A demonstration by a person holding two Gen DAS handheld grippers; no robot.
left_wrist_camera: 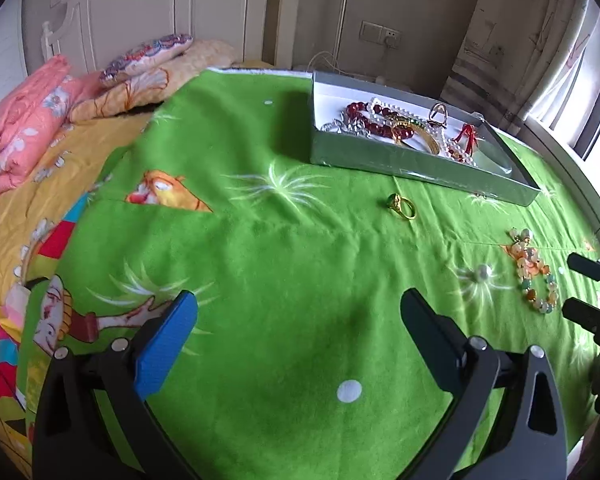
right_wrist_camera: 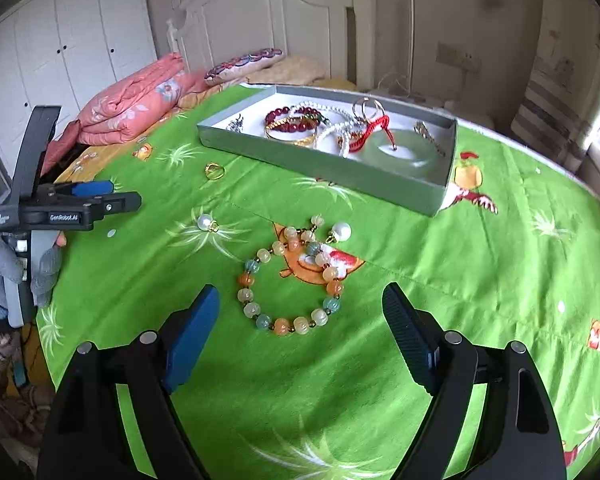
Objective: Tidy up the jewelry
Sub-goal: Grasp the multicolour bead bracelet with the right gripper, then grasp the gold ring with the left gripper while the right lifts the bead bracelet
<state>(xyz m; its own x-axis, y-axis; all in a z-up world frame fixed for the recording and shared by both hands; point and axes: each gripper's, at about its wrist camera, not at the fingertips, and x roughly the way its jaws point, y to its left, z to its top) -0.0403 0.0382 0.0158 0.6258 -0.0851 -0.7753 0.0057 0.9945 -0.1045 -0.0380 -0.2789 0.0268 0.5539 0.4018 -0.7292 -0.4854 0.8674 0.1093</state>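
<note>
At the far left, your left gripper (right_wrist_camera: 126, 196) is held above the green blanket (right_wrist_camera: 480, 280), with your gloved hand (right_wrist_camera: 16, 272) wrapped round its grip. In the left wrist view its fingers (left_wrist_camera: 172, 336) are spread wide over bare blanket, holding nothing. Behind it lies a folded pink quilt (right_wrist_camera: 128, 104), with a patterned pillow (right_wrist_camera: 244, 64) next to it near the white headboard (right_wrist_camera: 268, 12).

Moving right, a gold ring with a green stone (right_wrist_camera: 214, 171) lies loose on the blanket, apart from the tray. Nearer to you, a pearl pendant (right_wrist_camera: 205, 222) rests by itself. Just beside it to the right is the pastel beaded bracelet (right_wrist_camera: 288, 280), laid in an open loop. A second pearl pendant (right_wrist_camera: 341, 231) lies close beside the bracelet's upper right end; contact cannot be confirmed.

Your right gripper (right_wrist_camera: 300, 300) hovers directly in front of the bracelet. Its jaws are spread wide, one on either side of the loop, and grip nothing.

Farther back and to the right stands the grey jewelry tray (right_wrist_camera: 320, 168). It contains a dark red bead bracelet (right_wrist_camera: 290, 120), a gold bangle (right_wrist_camera: 296, 136), white pearl strands (right_wrist_camera: 332, 130), a red cord (right_wrist_camera: 370, 130) and a pale jade disc (right_wrist_camera: 400, 152), all heaped together.
</note>
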